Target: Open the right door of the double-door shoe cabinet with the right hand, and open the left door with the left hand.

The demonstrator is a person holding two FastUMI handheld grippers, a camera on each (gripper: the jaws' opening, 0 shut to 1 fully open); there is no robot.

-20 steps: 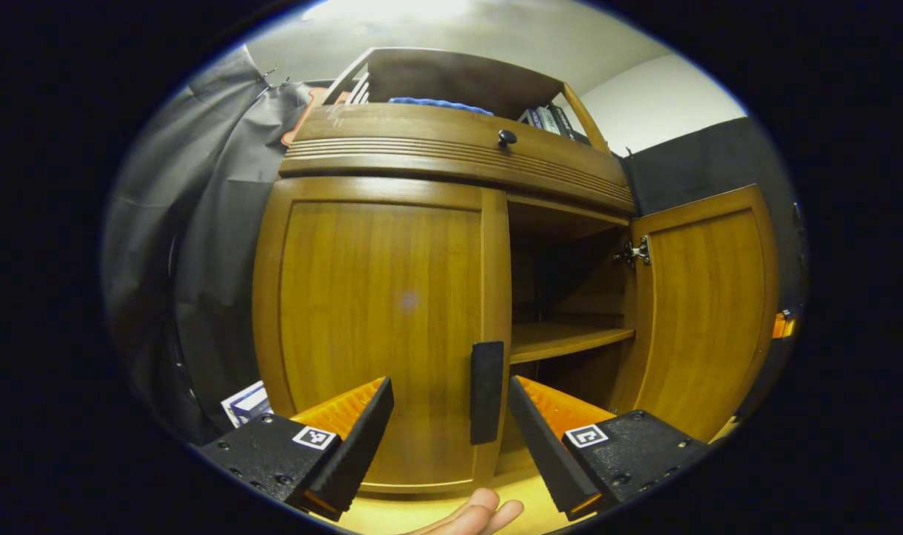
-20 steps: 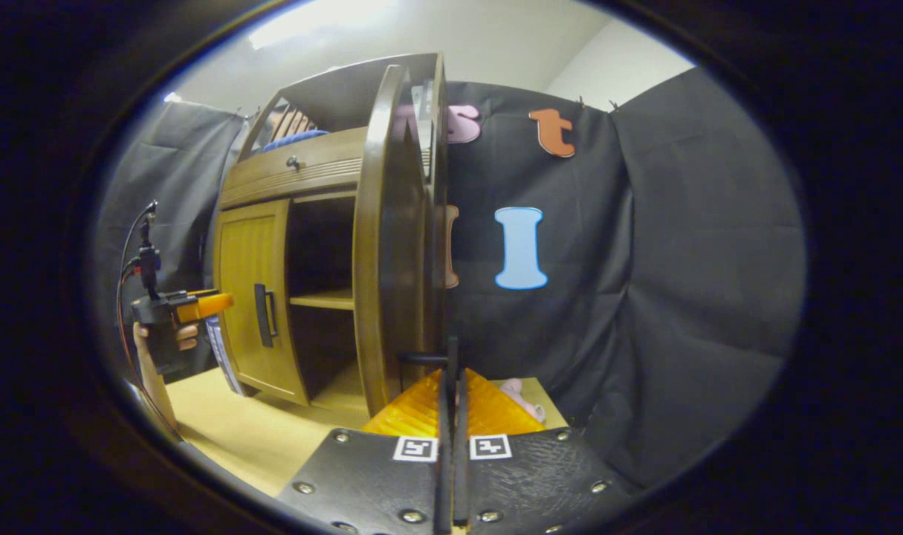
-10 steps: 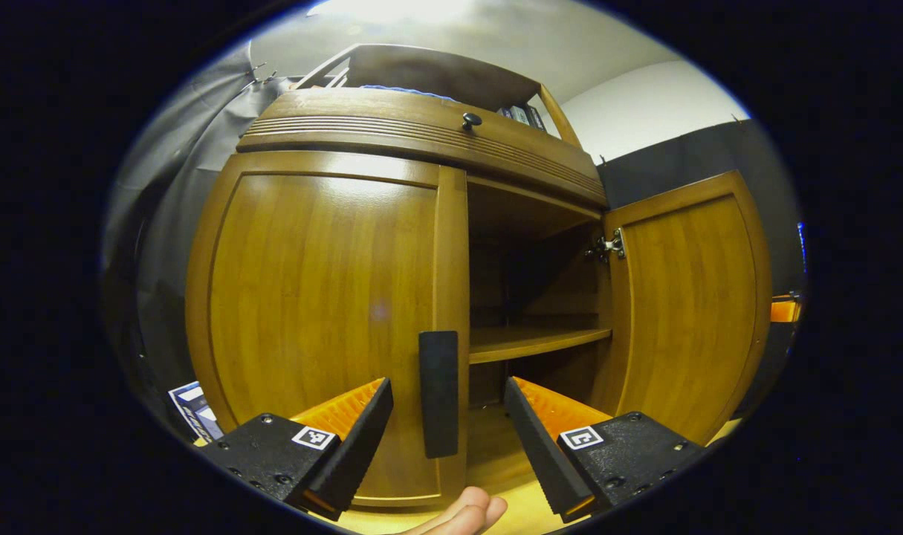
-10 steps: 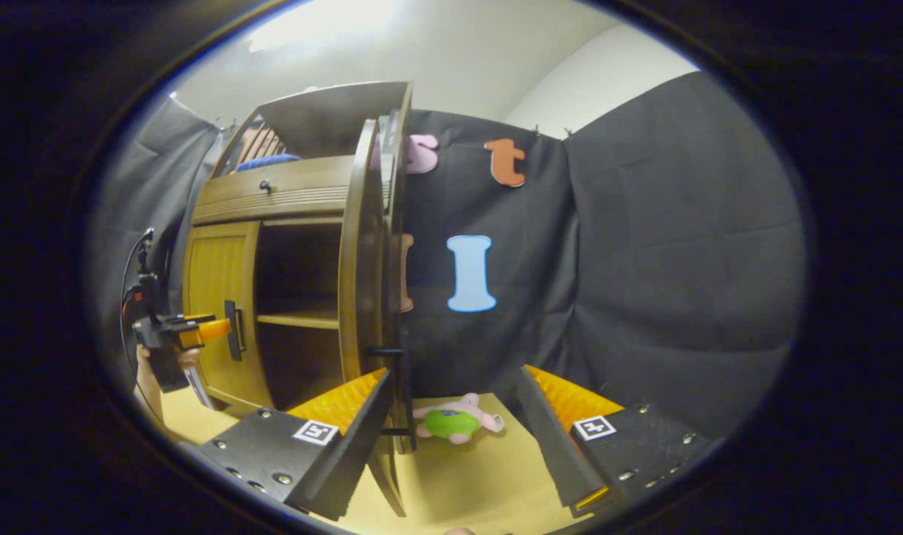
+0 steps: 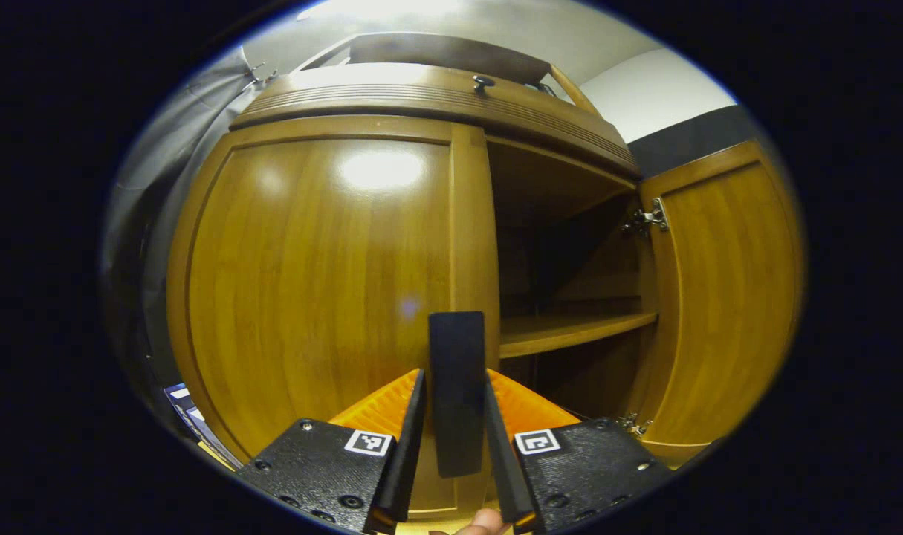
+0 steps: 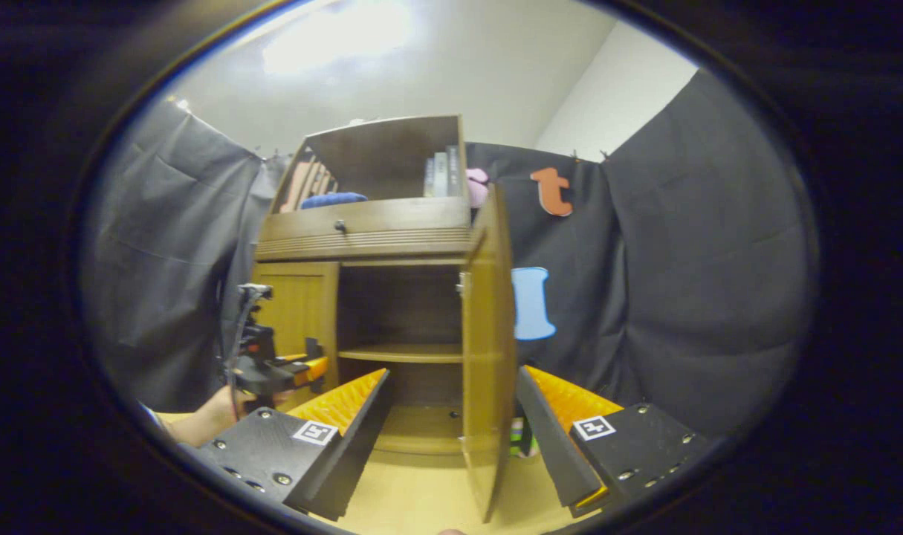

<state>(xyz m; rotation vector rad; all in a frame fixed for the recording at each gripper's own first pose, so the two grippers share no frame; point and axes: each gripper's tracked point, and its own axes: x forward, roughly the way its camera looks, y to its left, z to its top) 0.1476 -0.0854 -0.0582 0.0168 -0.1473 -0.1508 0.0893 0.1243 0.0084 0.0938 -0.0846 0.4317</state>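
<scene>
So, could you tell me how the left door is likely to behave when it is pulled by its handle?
The left door, a rigid wood panel, should probably swing stiffly without flexing. Its flat handle, clamped by the left gripper, looks smooth and might slip.

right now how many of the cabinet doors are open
1. The right door stands swung out, clear of the right tongs, which are open. The left door is shut, with the left tongs closed on its handle.

Warm overhead light, glare patch on the left door (image 5: 317, 282), dark cabinet interior (image 6: 403, 312), fisheye-bent edges.
</scene>
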